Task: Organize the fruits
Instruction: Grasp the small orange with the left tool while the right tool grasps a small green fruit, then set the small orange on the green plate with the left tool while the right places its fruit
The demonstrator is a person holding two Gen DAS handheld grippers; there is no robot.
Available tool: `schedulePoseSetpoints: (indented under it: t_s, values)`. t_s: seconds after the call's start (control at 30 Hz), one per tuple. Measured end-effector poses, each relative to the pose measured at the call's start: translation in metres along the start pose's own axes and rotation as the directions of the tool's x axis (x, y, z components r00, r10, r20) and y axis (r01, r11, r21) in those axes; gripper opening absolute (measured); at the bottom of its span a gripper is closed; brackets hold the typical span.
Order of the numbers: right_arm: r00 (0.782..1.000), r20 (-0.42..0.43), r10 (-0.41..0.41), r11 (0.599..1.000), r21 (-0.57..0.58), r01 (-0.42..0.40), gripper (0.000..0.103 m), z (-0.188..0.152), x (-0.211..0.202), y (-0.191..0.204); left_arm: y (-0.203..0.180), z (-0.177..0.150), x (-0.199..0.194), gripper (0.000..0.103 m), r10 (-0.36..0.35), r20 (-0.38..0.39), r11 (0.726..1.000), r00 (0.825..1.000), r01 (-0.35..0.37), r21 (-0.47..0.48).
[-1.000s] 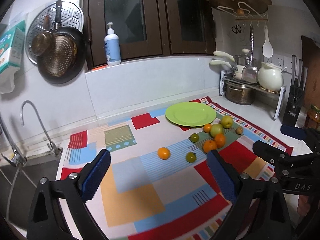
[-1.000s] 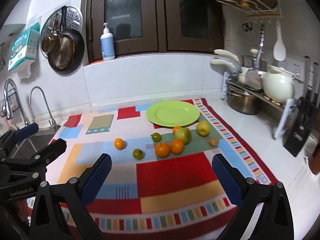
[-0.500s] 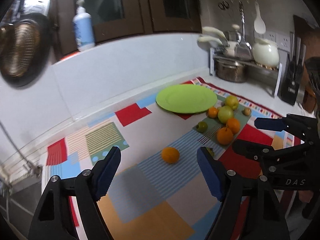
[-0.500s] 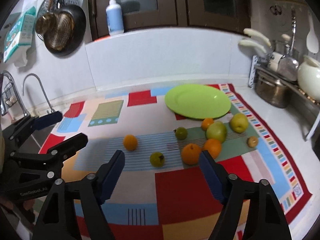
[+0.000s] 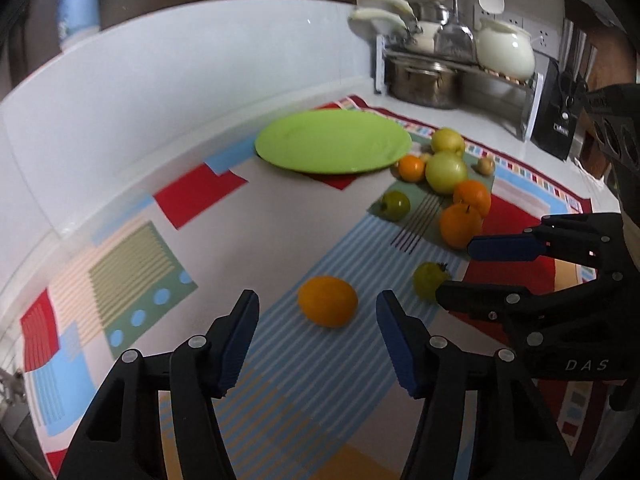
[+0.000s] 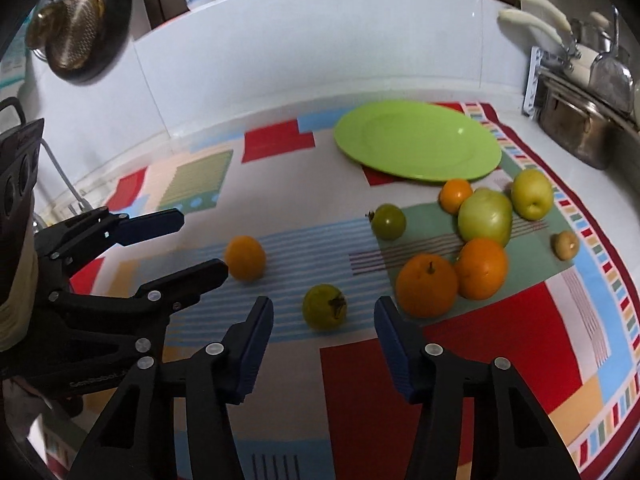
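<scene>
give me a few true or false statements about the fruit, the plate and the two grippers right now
1. The green plate has no fruit on it. True.
2. The left hand-held gripper is shut on the lone orange. False: it is open, with the orange lying on the mat ahead of its fingers.
3. The right hand-held gripper is open, facing a small green fruit. True.
4. All the fruit sits in one pile. False: the lone orange and two small green fruits lie apart from the cluster near the plate.
</scene>
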State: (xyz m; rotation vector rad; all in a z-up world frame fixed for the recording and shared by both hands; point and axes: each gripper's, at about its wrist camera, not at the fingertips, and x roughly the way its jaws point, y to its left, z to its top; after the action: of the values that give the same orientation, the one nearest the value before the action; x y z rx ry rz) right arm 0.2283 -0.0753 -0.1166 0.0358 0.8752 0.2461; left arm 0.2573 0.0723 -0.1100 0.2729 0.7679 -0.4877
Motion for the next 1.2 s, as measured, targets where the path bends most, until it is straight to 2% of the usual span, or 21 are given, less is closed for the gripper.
schedulePoseSetpoints:
  t_s: [0.17, 0.6, 0.97, 1.2]
  values:
    - [0.999, -0.038, 0.011, 1.000, 0.011, -0.010, 0.044, -0.001, 0.014, -0.001, 0.003, 0.000, 0.016, 0.055, -0.054, -0.036, 0.999, 0.998, 0.054, -0.001]
    - [0.998, -0.068, 0.020, 1.000, 0.023, -0.019, 0.031, -0.001, 0.030, -0.001, 0.010, 0.003, 0.036, 0.038, -0.108, -0.082, 0.994, 0.991, 0.105, -0.036]
    - [0.998, -0.050, 0.041, 0.999, 0.014, -0.041, 0.029, 0.002, 0.029, -0.001, 0.009, 0.004, 0.032, 0.038, -0.088, -0.077, 0.995, 0.993, 0.084, -0.060]
    - [0.998, -0.003, 0.062, 0.998, -0.001, -0.062, 0.029, 0.007, 0.014, -0.005, 0.006, 0.013, 0.011, 0.038, -0.042, -0.034, 0.993, 0.999, 0.038, -0.116]
